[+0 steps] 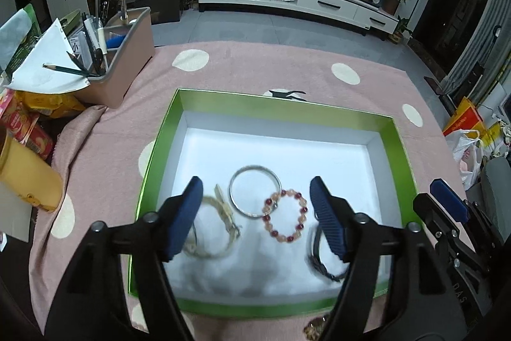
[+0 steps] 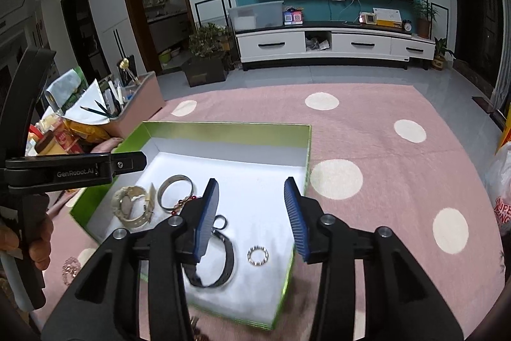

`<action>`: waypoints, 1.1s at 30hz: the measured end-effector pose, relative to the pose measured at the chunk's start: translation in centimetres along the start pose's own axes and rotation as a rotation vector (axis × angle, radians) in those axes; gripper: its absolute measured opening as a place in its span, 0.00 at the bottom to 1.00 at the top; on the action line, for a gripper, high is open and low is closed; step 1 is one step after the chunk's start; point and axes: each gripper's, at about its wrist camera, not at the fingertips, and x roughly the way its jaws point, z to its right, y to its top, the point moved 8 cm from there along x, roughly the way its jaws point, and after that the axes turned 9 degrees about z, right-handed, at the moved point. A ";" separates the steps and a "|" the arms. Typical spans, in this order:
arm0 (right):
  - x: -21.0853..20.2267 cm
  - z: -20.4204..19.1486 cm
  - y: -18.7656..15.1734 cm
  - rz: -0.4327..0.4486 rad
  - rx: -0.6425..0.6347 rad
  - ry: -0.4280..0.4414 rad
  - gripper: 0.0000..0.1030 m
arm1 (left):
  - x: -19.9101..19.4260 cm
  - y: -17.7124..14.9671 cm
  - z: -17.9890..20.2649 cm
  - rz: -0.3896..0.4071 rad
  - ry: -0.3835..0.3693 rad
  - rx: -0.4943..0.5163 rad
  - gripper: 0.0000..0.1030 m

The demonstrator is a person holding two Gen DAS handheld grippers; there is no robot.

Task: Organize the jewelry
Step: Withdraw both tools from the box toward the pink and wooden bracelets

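- The left claw (image 1: 255, 216) and right claw (image 2: 252, 219) both stand apart, clamped on nothing, over the green box (image 1: 402, 149).
- Inside the box lie a metal bangle (image 1: 255, 195), bead bracelet (image 1: 284, 218), cream watch (image 2: 132, 206), black strap (image 2: 220, 264) and small ring (image 2: 258, 255).
- Judged next: fetch the loose bracelet (image 2: 71, 269) at eight o'clock outside the box; grip its rim squarely.
- It is blurred, partly hidden.

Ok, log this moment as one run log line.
left gripper: open, empty | right gripper: open, empty | green box: beige watch, bangle, bead bracelet
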 end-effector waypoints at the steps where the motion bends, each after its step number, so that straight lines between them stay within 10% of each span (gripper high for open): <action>1: -0.5 0.0 0.0 0.006 0.002 -0.001 0.51 | -0.5 -0.2 0.0 0.002 -0.002 0.001 0.71; 10: -5.8 -0.5 -1.9 0.025 0.005 0.003 0.65 | -5.2 -3.2 -0.2 0.011 -0.028 -0.003 0.89; 33: -13.4 0.4 -6.9 -0.002 0.049 0.049 0.66 | -15.6 -10.8 -10.4 0.062 0.017 -0.181 0.89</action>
